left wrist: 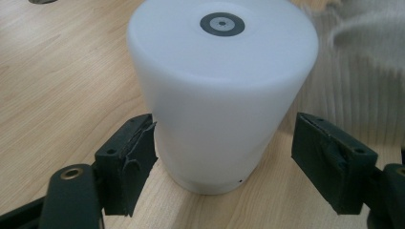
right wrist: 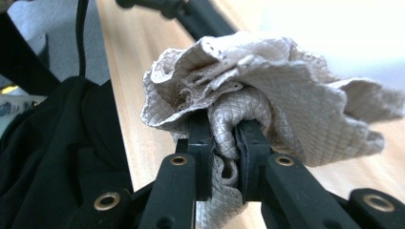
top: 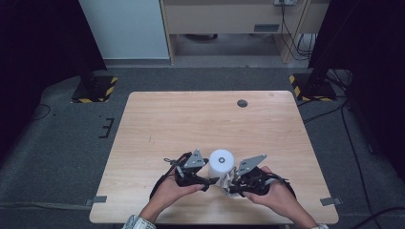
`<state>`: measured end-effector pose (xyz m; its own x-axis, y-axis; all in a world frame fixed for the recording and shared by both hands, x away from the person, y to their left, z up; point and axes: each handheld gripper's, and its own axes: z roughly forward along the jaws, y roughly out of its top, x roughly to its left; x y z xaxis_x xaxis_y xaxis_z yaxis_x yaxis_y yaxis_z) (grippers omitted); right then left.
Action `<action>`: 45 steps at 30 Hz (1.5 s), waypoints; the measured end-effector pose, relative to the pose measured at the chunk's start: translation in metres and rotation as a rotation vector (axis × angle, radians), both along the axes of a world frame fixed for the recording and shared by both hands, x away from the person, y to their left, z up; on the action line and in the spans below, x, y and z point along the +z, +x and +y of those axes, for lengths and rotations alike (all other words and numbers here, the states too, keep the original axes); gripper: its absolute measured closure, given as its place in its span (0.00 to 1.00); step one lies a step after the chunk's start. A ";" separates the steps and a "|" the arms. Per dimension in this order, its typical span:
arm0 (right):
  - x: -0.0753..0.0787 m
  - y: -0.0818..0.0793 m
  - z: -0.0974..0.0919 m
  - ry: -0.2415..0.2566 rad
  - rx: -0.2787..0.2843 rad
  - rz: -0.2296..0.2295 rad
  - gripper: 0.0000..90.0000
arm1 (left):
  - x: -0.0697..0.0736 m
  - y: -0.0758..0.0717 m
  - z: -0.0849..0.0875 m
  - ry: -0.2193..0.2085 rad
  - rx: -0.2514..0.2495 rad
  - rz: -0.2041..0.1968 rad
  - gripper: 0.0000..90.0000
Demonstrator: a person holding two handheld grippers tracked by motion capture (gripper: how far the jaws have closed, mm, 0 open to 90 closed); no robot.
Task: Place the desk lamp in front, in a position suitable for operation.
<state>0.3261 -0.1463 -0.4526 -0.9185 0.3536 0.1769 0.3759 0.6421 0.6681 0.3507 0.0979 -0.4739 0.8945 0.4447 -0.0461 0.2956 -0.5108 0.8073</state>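
Observation:
A white cylinder [top: 220,163] with a small dark ring mark on top stands upright near the table's front edge. In the left gripper view the cylinder [left wrist: 219,86] sits between the jaws of my left gripper [left wrist: 227,138]. The left pad [left wrist: 136,152] touches its side, while the right pad [left wrist: 329,157] stands off with a gap, so this gripper is open. My right gripper [right wrist: 224,129] is shut on a crumpled beige quilted cloth [right wrist: 267,81]. From above, the cloth [top: 225,181] lies just right of the cylinder's base, between the left gripper [top: 206,177] and the right gripper [top: 232,183].
The wooden table [top: 200,119] has a dark round grommet [top: 242,103] near its far edge. Yellow-and-black stand bases [top: 95,88] [top: 310,86] sit on the floor beyond the far corners. The front edge runs just below both hands.

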 end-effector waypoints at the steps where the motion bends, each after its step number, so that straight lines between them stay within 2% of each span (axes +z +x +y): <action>1: 0.006 0.002 -0.008 0.014 -0.020 -0.016 0.88 | 0.000 0.000 0.000 0.000 0.000 0.000 0.25; 6: 0.015 0.010 -0.023 0.022 -0.062 -0.034 0.88 | -0.001 0.000 -0.001 0.000 0.000 0.001 0.25; 10: 0.006 0.019 -0.027 0.014 -0.084 -0.018 0.88 | 0.000 0.000 -0.001 0.001 0.001 0.001 0.25; 13: 0.000 0.020 -0.026 0.007 -0.080 -0.007 0.88 | 0.000 0.000 -0.001 0.000 0.001 0.001 0.25; 14: -0.006 0.020 -0.026 -0.003 -0.083 0.007 0.88 | 0.000 0.000 -0.001 -0.002 0.002 0.001 0.25; 18: -0.009 0.021 -0.029 -0.013 -0.094 0.012 0.88 | 0.000 0.000 -0.001 -0.004 0.001 -0.001 0.25; 23: 0.000 0.026 -0.039 0.003 -0.129 -0.006 0.88 | 0.000 0.000 -0.002 -0.003 0.006 -0.003 0.24; 27: 0.016 0.032 -0.045 0.026 -0.144 -0.038 0.88 | -0.001 0.001 -0.002 -0.003 0.010 -0.002 0.23; 30: 0.016 0.035 -0.043 0.026 -0.144 -0.039 0.88 | -0.001 0.001 -0.002 -0.003 0.010 -0.001 0.24; 34: 0.010 0.037 -0.036 0.016 -0.130 -0.027 0.88 | 0.000 0.001 -0.002 -0.005 0.009 -0.002 0.24; 38: 0.002 0.032 -0.029 0.000 -0.106 -0.004 0.89 | 0.000 0.001 -0.001 -0.007 0.011 0.001 0.24; 41: -0.012 0.027 -0.022 -0.023 -0.067 0.022 0.89 | 0.000 0.001 0.000 -0.007 0.007 0.000 0.23; 45: -0.022 0.025 -0.015 -0.048 -0.055 0.049 0.89 | 0.000 0.001 0.000 -0.007 0.007 0.000 0.23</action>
<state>0.3510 -0.1615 -0.4750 -0.8883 0.4122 0.2026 0.4427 0.6508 0.6168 0.3517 0.0977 -0.4737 0.8913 0.4508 -0.0488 0.2989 -0.5032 0.8108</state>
